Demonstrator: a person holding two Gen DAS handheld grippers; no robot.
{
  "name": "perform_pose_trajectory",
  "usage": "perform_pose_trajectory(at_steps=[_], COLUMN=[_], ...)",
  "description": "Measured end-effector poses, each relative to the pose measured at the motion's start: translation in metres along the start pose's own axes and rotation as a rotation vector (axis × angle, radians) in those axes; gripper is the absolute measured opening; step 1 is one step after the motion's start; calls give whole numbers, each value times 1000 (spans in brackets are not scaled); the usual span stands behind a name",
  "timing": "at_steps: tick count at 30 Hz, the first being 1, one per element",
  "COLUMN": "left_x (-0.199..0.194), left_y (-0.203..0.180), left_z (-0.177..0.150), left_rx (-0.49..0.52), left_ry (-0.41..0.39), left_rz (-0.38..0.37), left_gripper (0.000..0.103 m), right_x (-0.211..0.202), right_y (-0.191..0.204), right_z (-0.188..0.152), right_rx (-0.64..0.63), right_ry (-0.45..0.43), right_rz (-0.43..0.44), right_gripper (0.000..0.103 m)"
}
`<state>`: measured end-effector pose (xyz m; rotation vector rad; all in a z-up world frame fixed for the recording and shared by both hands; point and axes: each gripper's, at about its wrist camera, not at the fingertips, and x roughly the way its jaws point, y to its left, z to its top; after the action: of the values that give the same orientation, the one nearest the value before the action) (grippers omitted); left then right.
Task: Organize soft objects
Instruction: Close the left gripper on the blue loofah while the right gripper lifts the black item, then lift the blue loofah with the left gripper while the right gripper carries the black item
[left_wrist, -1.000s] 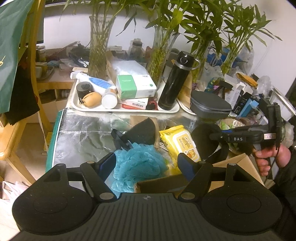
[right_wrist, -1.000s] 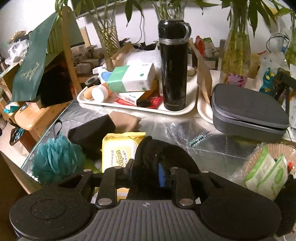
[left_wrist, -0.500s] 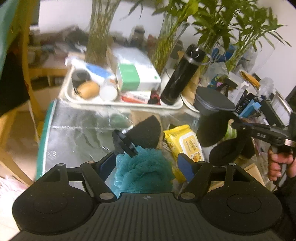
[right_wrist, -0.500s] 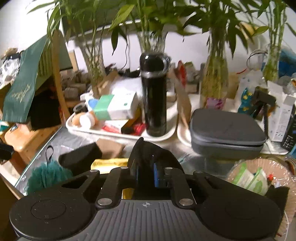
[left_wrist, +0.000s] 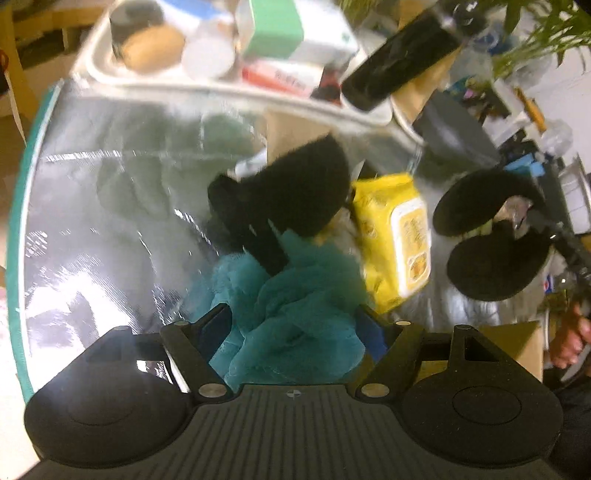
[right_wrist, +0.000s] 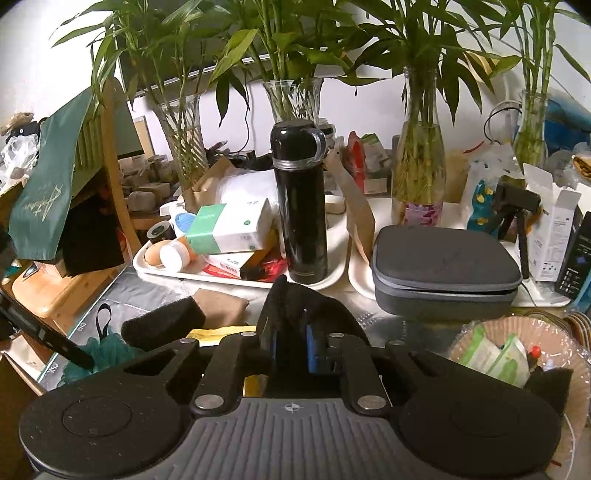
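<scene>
while the left gripper (left_wrist: 291, 325) has its jaws apart, just closing around the teal bath pouf (left_wrist: 288, 314) low in the frame on the bench (left_wrist: 110, 192), the right gripper (right_wrist: 291, 343) stays clamped on a black fuzzy pad (right_wrist: 314, 306).
</scene>
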<state>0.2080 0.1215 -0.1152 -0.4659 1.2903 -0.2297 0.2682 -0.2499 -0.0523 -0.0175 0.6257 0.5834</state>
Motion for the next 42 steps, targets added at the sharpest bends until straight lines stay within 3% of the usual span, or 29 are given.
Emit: perform_pose_trajectory(at_steps=[1,2,5,8,16,21,28,34,42], left_x=[3,5,-1,-9,-42,-74,-113,-141,-170], left_y=[3,5,4,0,-14,-33,-66,-86,-109], left_z=[0,-1,-4,-8,-11,-18,-34,-56,-98], left_rx=[-16,-36,-39,-22,6,71,157,198,249], left_ry=[13,19,0,-31,-194,-338,-481,-546,-582], left_rz=[-13,-25,-43,-17,74,95,147,146,104], left_gripper=[53,46,32,25,21,20,20,20,20], right_x=[0,0,-2,-7,-34,-69,-122,-159,-189], right_y=[0,0,0,4,6,5,20,38,64], right_z=[0,0,1,2,11,25,41,42,29], right_rx=[0,2,1,-25,-13,-16,-38,-45,-46], right_ry=[-1,-2,-3,-12,-70,-130,-179,-195,-153], right_rz=[0,1,8,19,22,10,16,62,143], right_gripper=[17,17,17,16,15,15,15,15,16])
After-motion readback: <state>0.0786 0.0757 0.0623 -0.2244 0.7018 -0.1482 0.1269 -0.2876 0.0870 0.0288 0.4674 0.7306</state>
